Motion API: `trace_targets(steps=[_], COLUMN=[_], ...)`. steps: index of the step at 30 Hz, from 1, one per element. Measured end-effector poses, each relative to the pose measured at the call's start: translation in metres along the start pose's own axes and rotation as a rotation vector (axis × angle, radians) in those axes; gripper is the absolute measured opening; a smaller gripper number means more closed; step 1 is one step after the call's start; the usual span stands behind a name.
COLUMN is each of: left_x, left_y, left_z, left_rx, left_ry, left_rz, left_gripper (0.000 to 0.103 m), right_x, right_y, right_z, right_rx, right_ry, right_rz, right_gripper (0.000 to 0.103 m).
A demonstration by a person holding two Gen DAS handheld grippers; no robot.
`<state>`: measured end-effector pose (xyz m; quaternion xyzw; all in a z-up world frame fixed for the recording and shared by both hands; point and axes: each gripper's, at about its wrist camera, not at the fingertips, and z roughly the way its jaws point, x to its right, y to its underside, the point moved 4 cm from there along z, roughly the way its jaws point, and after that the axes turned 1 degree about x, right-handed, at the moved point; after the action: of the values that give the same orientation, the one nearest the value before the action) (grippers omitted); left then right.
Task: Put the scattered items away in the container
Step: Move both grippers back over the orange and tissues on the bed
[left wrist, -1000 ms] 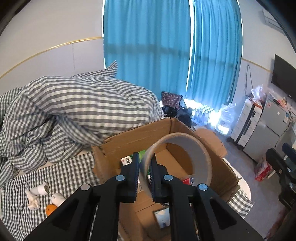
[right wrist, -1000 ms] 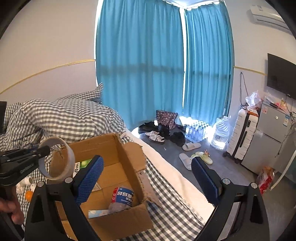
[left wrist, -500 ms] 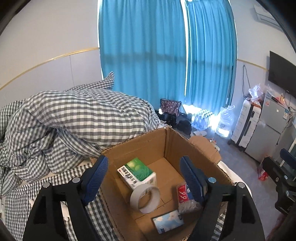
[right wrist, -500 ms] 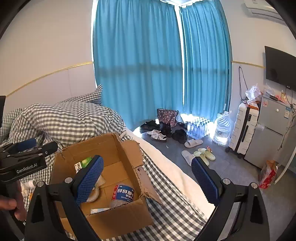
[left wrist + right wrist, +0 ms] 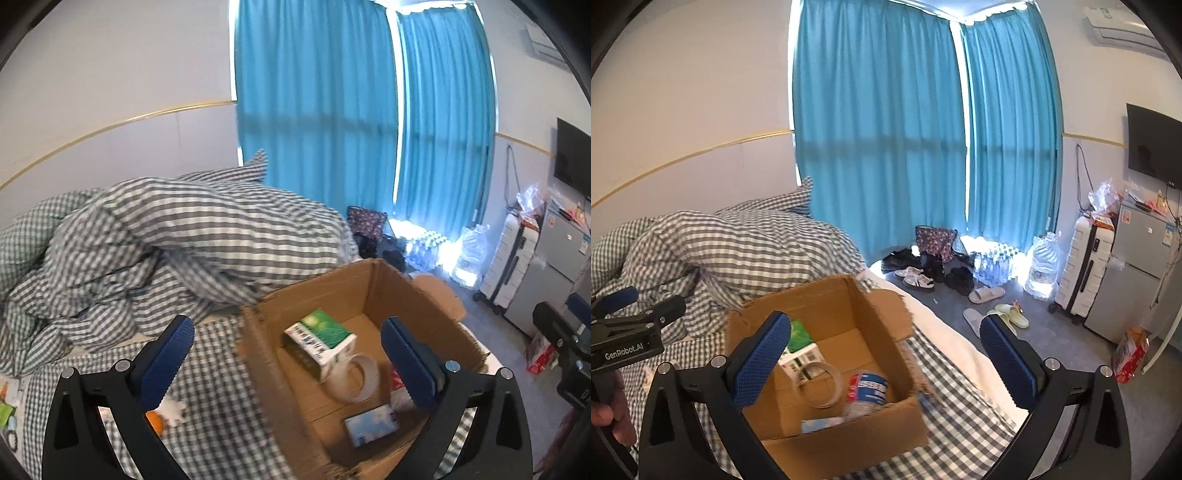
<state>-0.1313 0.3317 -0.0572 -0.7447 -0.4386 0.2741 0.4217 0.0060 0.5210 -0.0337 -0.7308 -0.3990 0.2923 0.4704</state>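
An open cardboard box (image 5: 314,288) (image 5: 849,443) stands on the checked bed. In it lie a roll of clear tape (image 5: 365,369) (image 5: 817,366), a green-and-white carton (image 5: 321,332) (image 5: 799,338), a plastic bottle (image 5: 868,391) and a pale blue packet (image 5: 371,424). My left gripper (image 5: 286,326) hovers over the box's left rim, jaws opening, nothing between them. My right gripper (image 5: 884,323) hangs above the box's near side, its jaws also opening and empty. An orange item (image 5: 155,421) and a white one (image 5: 171,408) lie on the sheet left of the box.
A bunched checked duvet (image 5: 184,240) rises behind the box. To the right the bed edge drops to a floor with shoes (image 5: 919,280), slippers, water bottles, a white suitcase (image 5: 1082,269) and a fridge. A person's hand (image 5: 609,413) holds the left tool.
The left gripper let go of the tape roll, which now lies in the box. Its jaws spread wide and it drew back to the left. The right jaws widened slightly.
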Motion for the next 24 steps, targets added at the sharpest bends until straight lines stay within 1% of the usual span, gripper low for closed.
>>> trace_targets(steps=[6,10,19,24], left_x=[-0.054,-0.098,-0.198,-0.248], left_y=[0.007,0.012,0.036,0.051], left_z=[-0.029,-0.05,-0.088,-0.111], left_rx=[0.019,0.034,0.035,0.048], left_ry=[-0.063,-0.122,-0.253,-0.302], left_rz=[-0.052,-0.087,-0.182,-0.257], left_gripper=[0.103,0.103,0.103,0.103], right_x=[-0.046,-0.081,-0.165,-0.213], right_y=[-0.006,-0.009,-0.001,0.009], right_z=[-0.017,-0.028,-0.042,-0.042], right_rx=[0.022,0.035,0.034,0.017], right_ry=[-0.051,-0.094,-0.216,-0.283], right_rz=[-0.044,-0.075,-0.143,-0.183], right_gripper=[0.103,0.103,0.103,0.103])
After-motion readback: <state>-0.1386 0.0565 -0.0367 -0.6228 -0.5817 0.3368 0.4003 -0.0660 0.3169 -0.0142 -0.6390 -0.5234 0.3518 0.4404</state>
